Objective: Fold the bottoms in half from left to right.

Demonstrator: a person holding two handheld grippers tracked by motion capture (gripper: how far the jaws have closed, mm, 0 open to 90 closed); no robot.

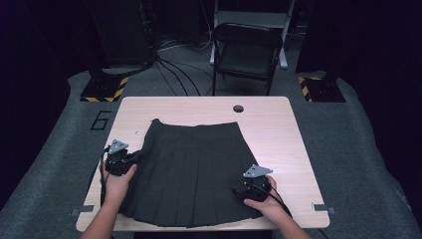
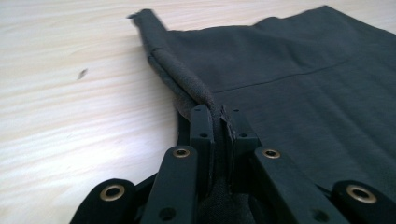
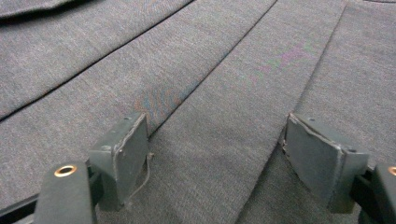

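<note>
Dark pleated skirt (image 1: 191, 169) flat, waistband far, hem near; left gripper (image 2: 219, 122) pinching its edge, right gripper (image 3: 217, 154) wide.

My dark pleated skirt (image 1: 191, 172) lies flat across the table, waistband at the far end, hem near my edge. Its left side edge (image 2: 184, 81) is pinched into a raised fold, lifted slightly off the wood.

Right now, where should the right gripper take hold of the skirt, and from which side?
Grip the skirt at its right side edge, coming in from the bare table. The cloth lies flat there, so only an edge lets the right gripper pinch it.
</note>
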